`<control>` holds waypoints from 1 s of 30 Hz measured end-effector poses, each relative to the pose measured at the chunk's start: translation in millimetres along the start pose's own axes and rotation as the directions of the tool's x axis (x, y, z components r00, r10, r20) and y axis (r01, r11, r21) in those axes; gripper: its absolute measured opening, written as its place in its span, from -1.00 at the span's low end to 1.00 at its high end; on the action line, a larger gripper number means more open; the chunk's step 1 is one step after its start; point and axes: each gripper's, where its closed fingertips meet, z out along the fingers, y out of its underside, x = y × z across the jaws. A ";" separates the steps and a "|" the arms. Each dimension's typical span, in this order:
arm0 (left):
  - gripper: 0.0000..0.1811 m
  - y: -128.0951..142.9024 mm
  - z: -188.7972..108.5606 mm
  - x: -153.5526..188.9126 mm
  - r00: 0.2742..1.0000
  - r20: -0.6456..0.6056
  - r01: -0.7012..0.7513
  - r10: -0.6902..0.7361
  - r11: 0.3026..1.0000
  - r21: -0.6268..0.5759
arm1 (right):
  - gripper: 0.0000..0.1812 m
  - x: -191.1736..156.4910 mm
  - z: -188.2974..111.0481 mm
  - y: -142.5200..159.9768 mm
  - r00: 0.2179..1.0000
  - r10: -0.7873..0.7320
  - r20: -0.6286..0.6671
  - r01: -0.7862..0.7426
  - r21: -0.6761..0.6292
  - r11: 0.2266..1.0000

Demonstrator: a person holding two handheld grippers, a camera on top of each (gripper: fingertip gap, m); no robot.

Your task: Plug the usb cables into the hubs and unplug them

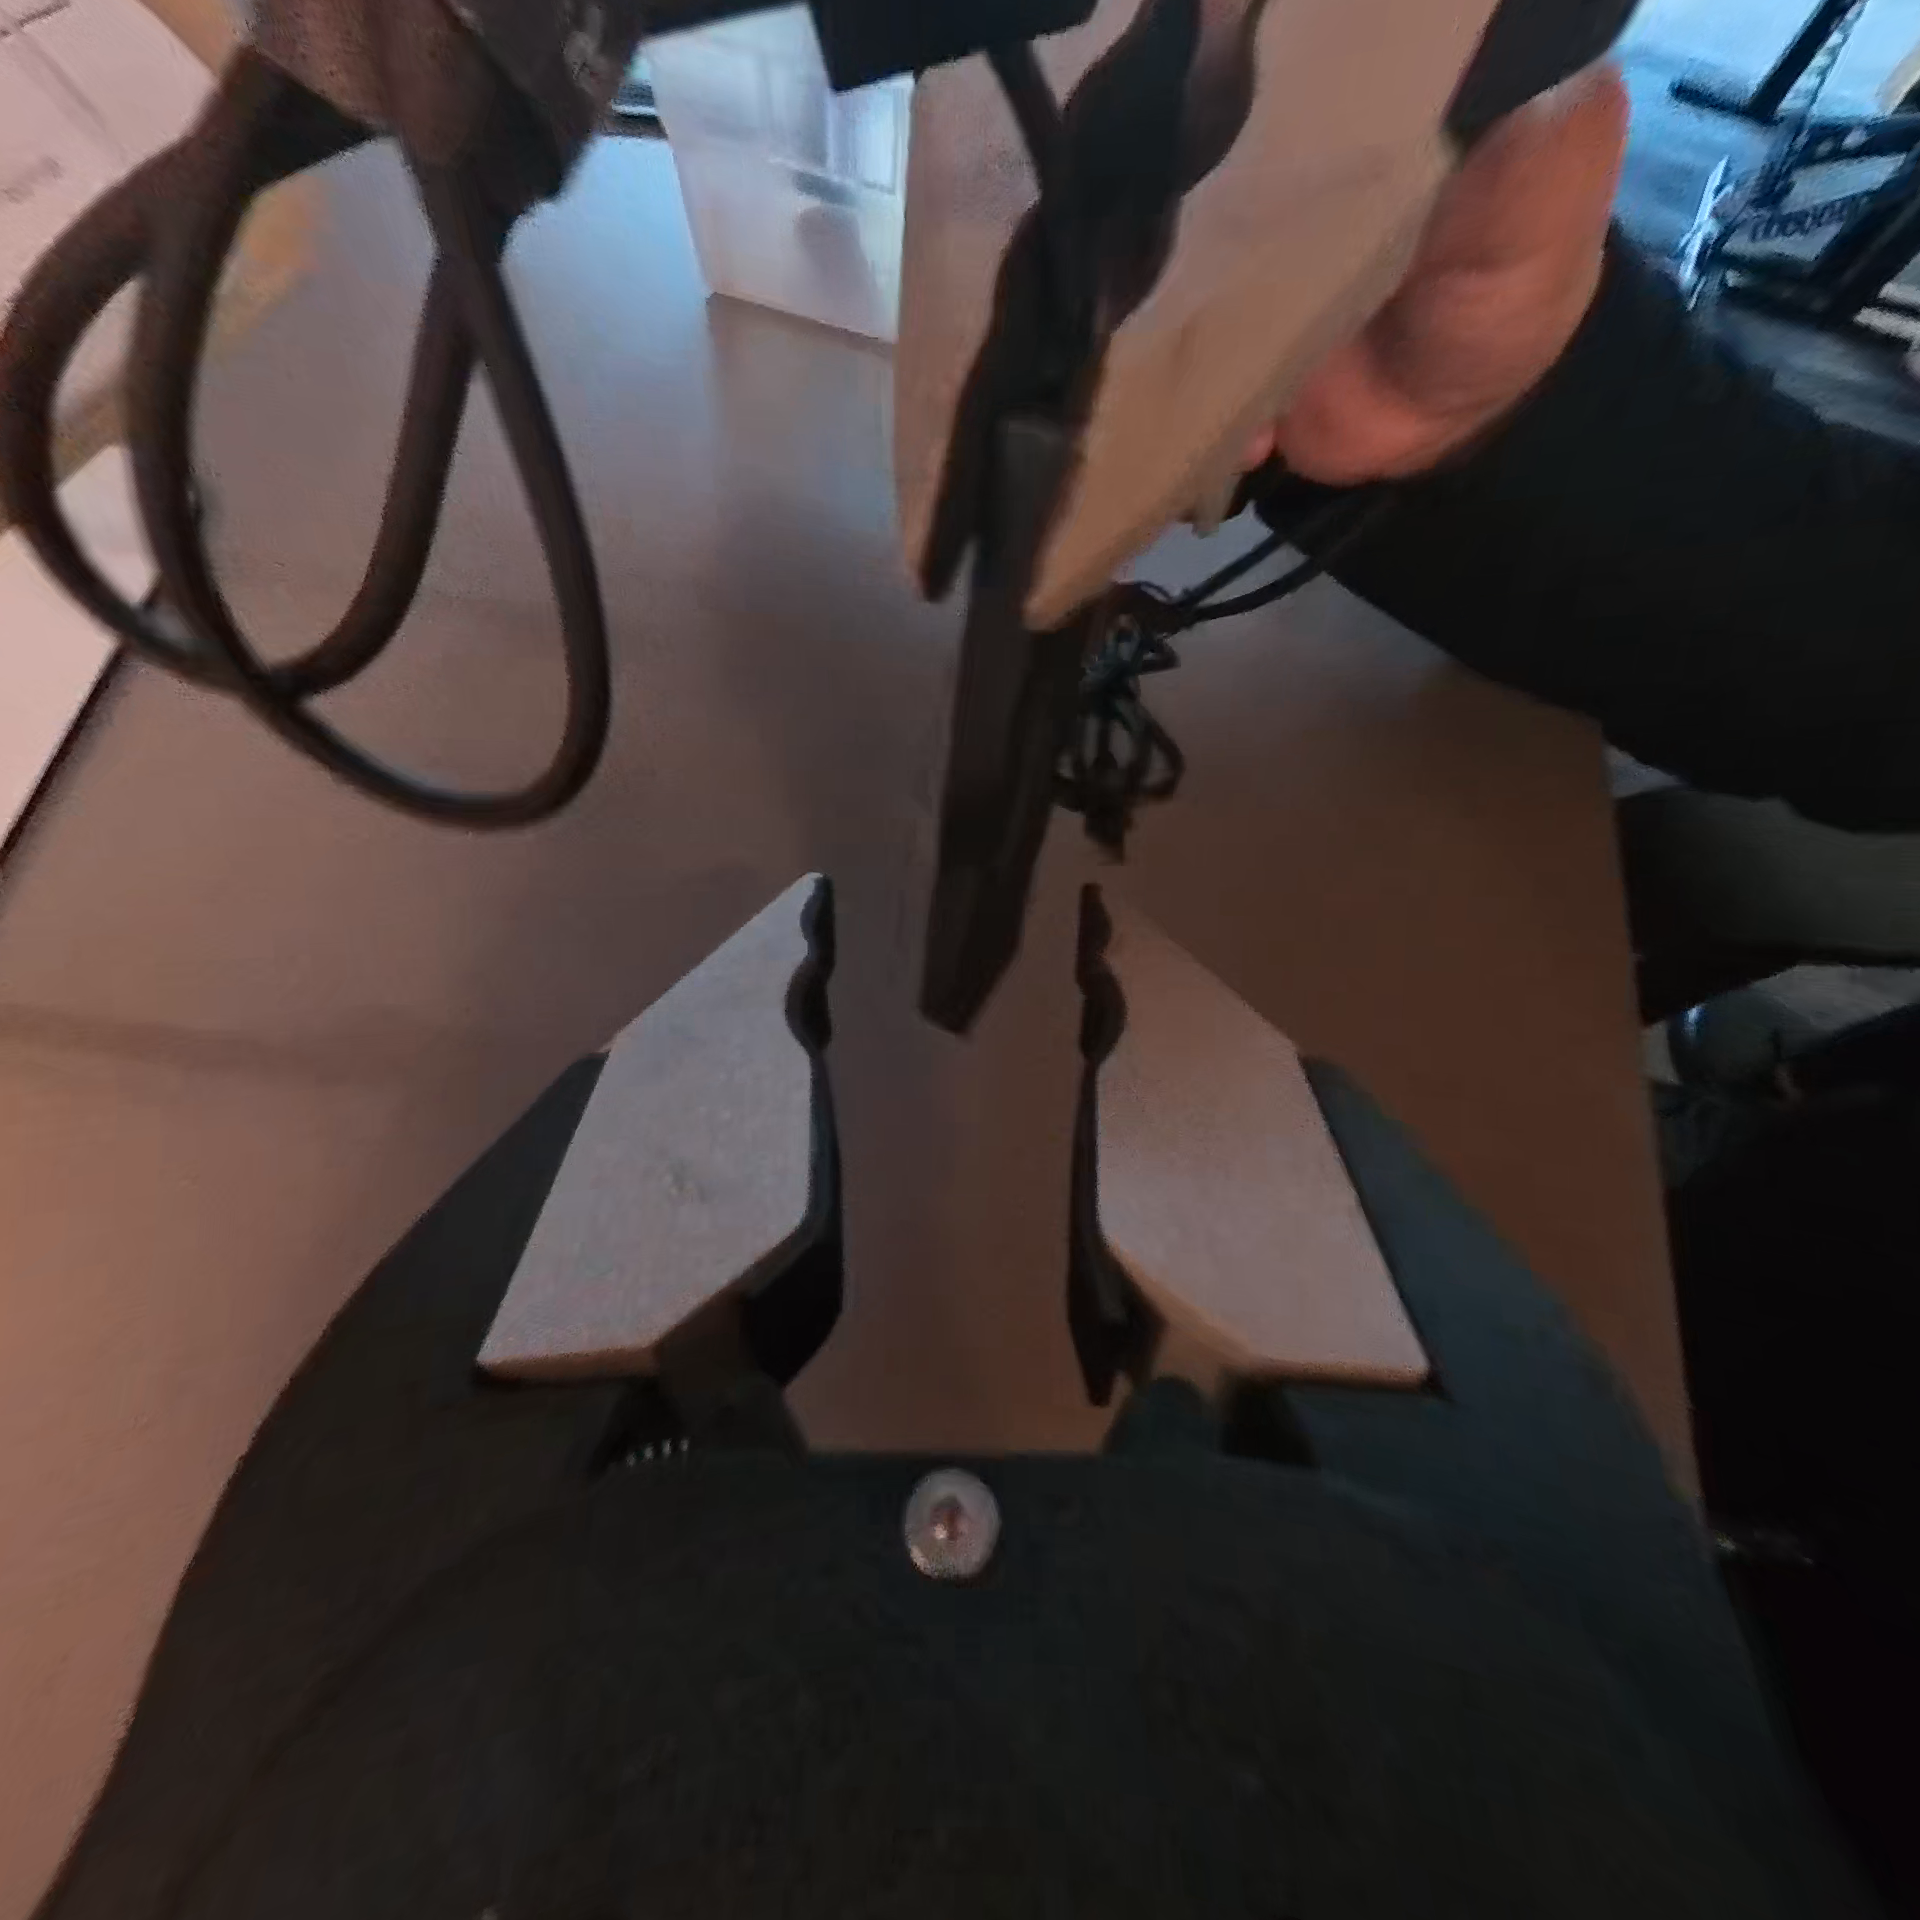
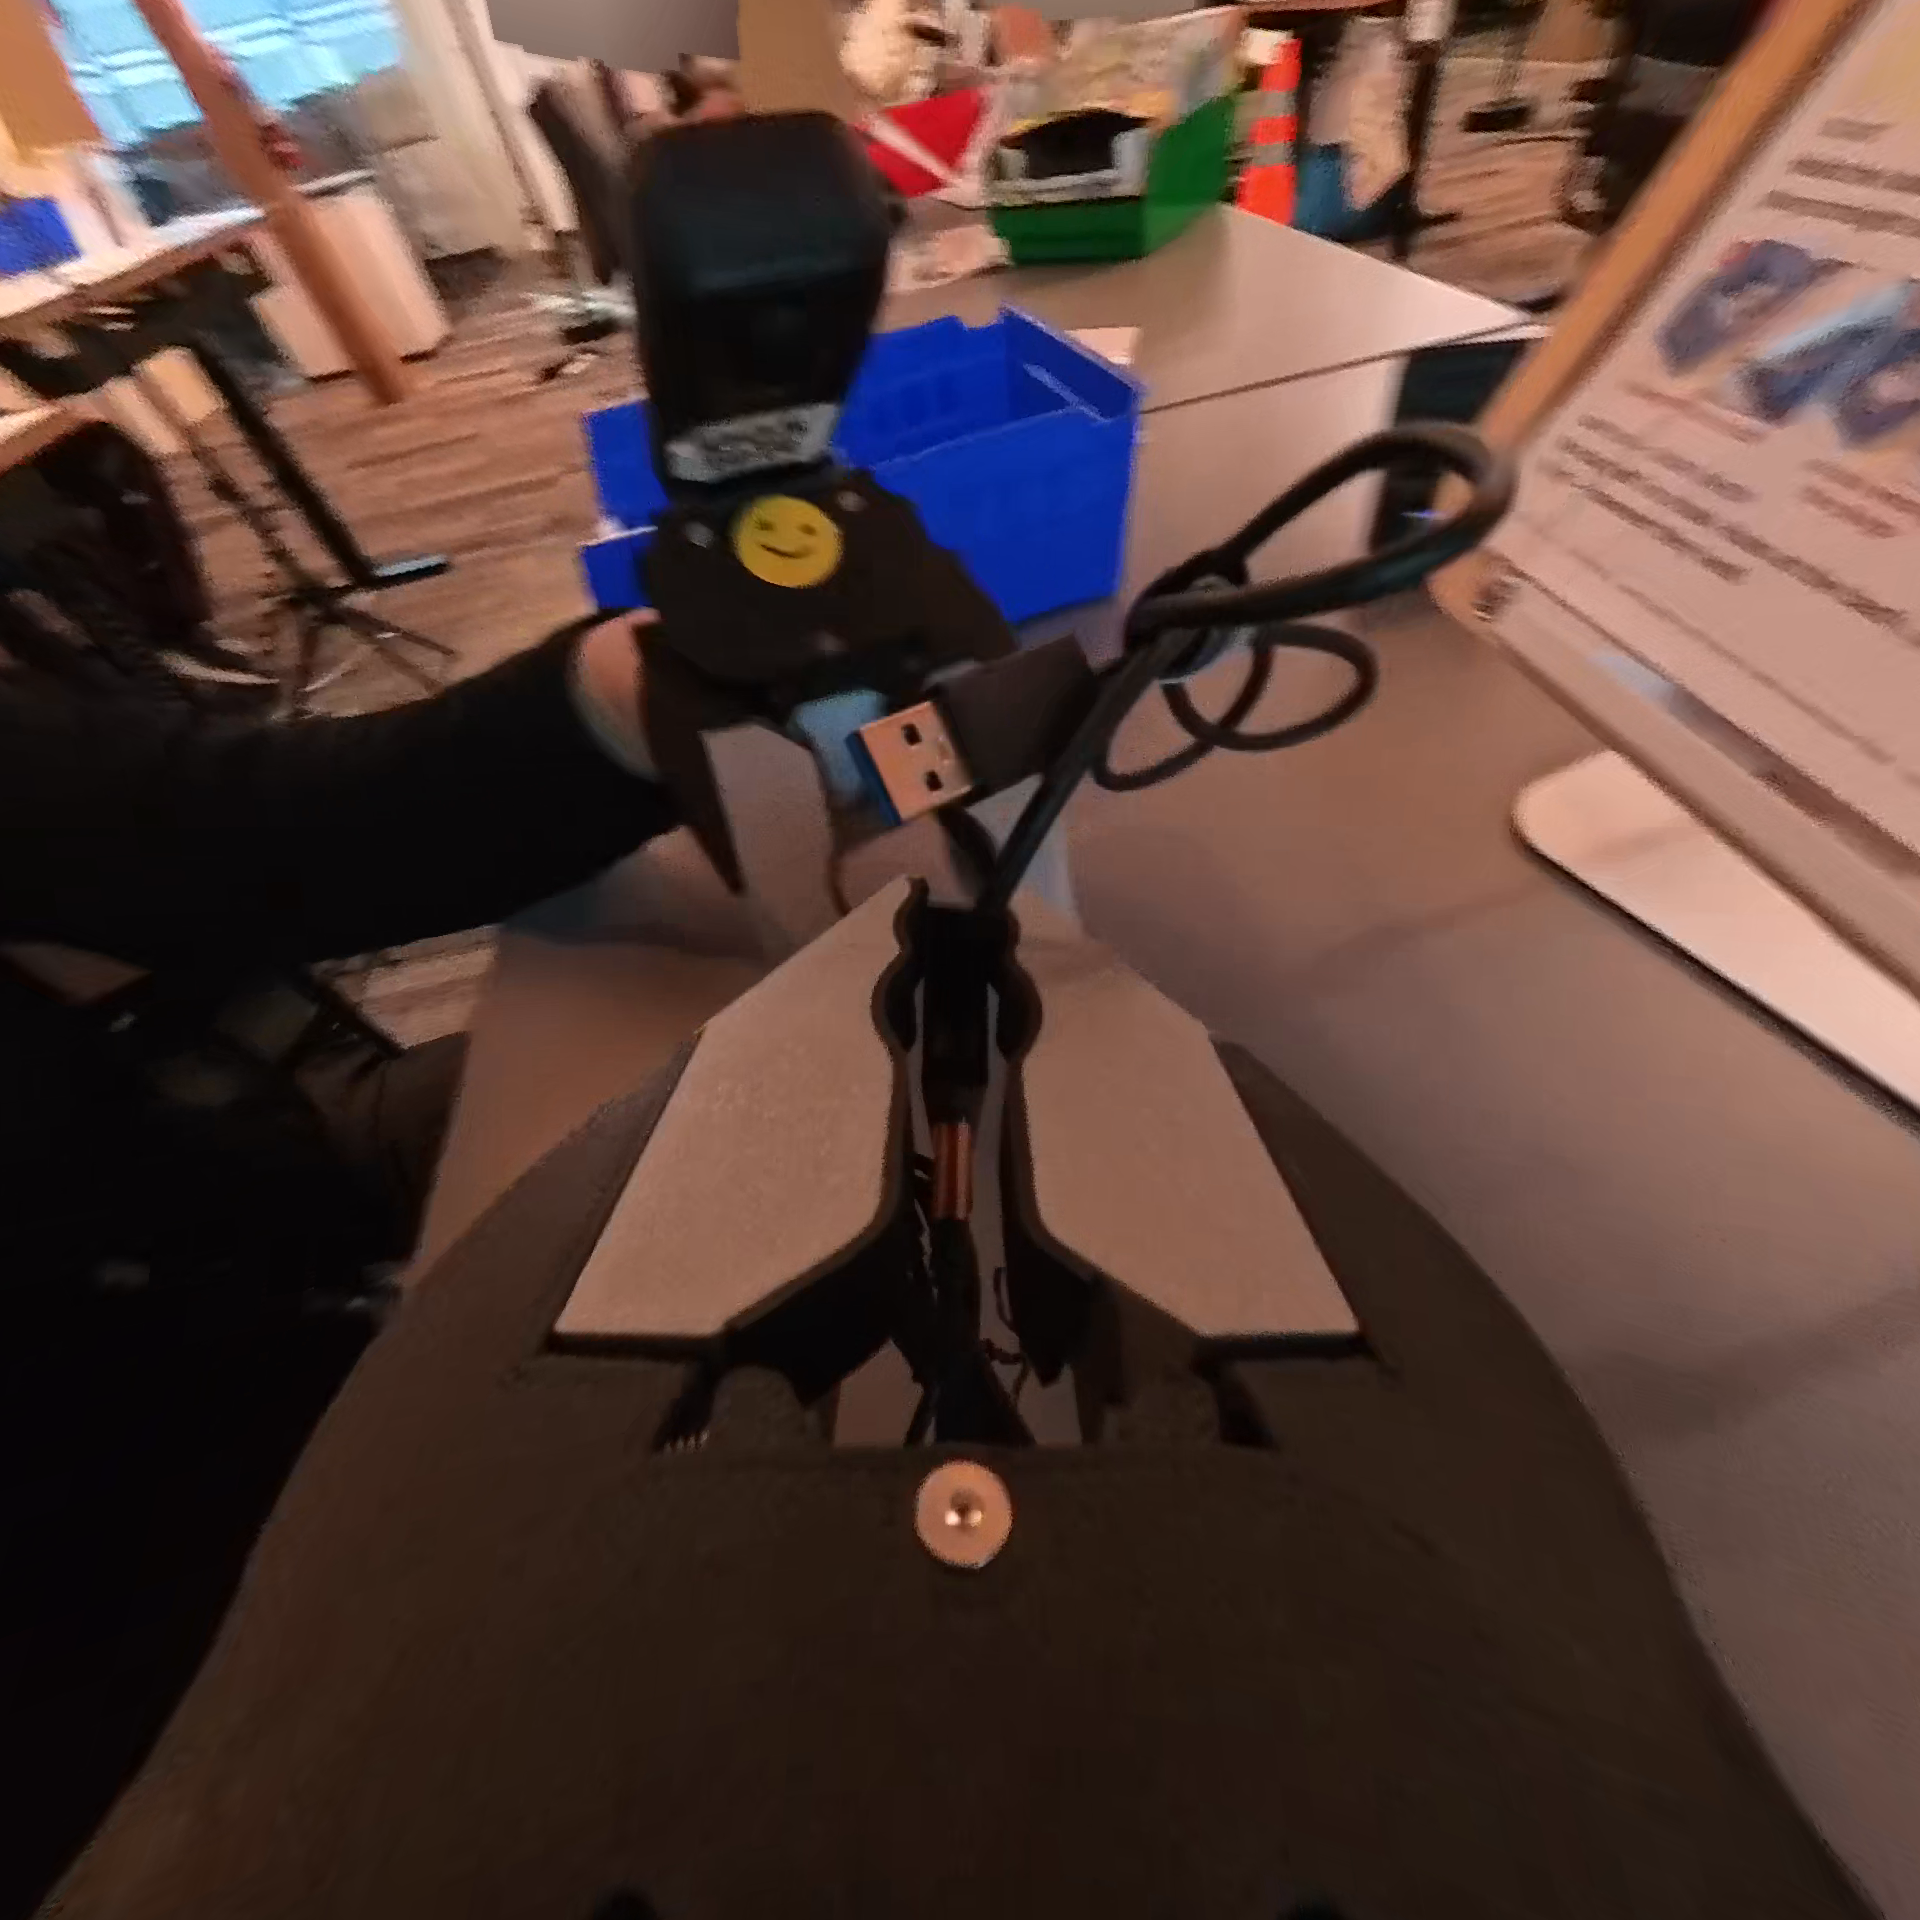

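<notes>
Left hand-held gripper spread empty at frame bottom, right hand-held gripper pinching black hub at centre, USB plug dangling above grey tabletop, looped cable upper left.

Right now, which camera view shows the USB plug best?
The right wrist view: the USB plug faces the camera, metal end and blue insert clear. The left wrist view shows only blurred cable loops, no plug end I can make out.
</notes>
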 end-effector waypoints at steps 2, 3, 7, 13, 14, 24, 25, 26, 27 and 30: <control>-0.59 3.2 11.2 9.9 0.998 -0.018 -0.065 0.065 0.997 -0.030 | -0.92 -14.8 9.2 3.9 0.997 -0.016 0.072 0.017 -0.026 1.000; -0.84 6.0 15.8 19.6 0.993 -0.051 -0.107 0.105 0.993 -0.046 | -0.92 -16.0 14.5 9.1 0.997 -0.033 0.065 0.037 -0.058 0.998; -0.90 16.1 22.1 33.4 0.984 -0.127 -0.132 0.121 0.988 -0.081 | -0.92 -28.8 20.0 17.6 0.990 -0.084 0.112 0.097 -0.114 0.989; -0.90 6.7 11.2 11.2 0.998 -0.054 -0.044 0.043 0.999 -0.024 | -0.72 5.4 -23.0 -24.8 0.980 -0.135 -0.149 0.147 0.076 0.986; -0.91 0.6 5.3 5.1 0.999 -0.033 -0.023 0.024 1.000 0.015 | -0.72 17.8 -38.4 -33.5 0.960 -0.131 -0.247 0.164 0.119 0.979; -0.91 -56.8 -52.2 -28.1 0.990 -0.008 0.128 -0.141 0.874 0.469 | -0.64 46.9 -113.9 -61.6 0.932 0.149 -0.329 0.051 0.528 0.847; -0.91 -58.7 -52.2 -25.6 0.989 -0.030 0.141 -0.144 0.867 0.479 | -0.53 46.0 -104.2 -58.3 0.943 0.157 -0.294 0.016 0.511 0.859; -0.91 -60.3 -51.6 -22.6 0.988 -0.056 0.155 -0.147 0.860 0.485 | -0.46 43.9 -93.2 -55.0 0.952 0.155 -0.262 -0.008 0.488 0.873; -0.91 -61.6 -50.8 -19.4 0.986 -0.082 0.167 -0.146 0.856 0.489 | -0.42 41.0 -82.0 -52.0 0.961 0.149 -0.233 -0.025 0.465 0.885; -0.90 -64.5 -50.3 -15.8 0.983 -0.110 0.183 -0.147 0.842 0.507 | -0.28 35.4 -54.2 -42.7 0.972 0.138 -0.189 -0.050 0.409 0.911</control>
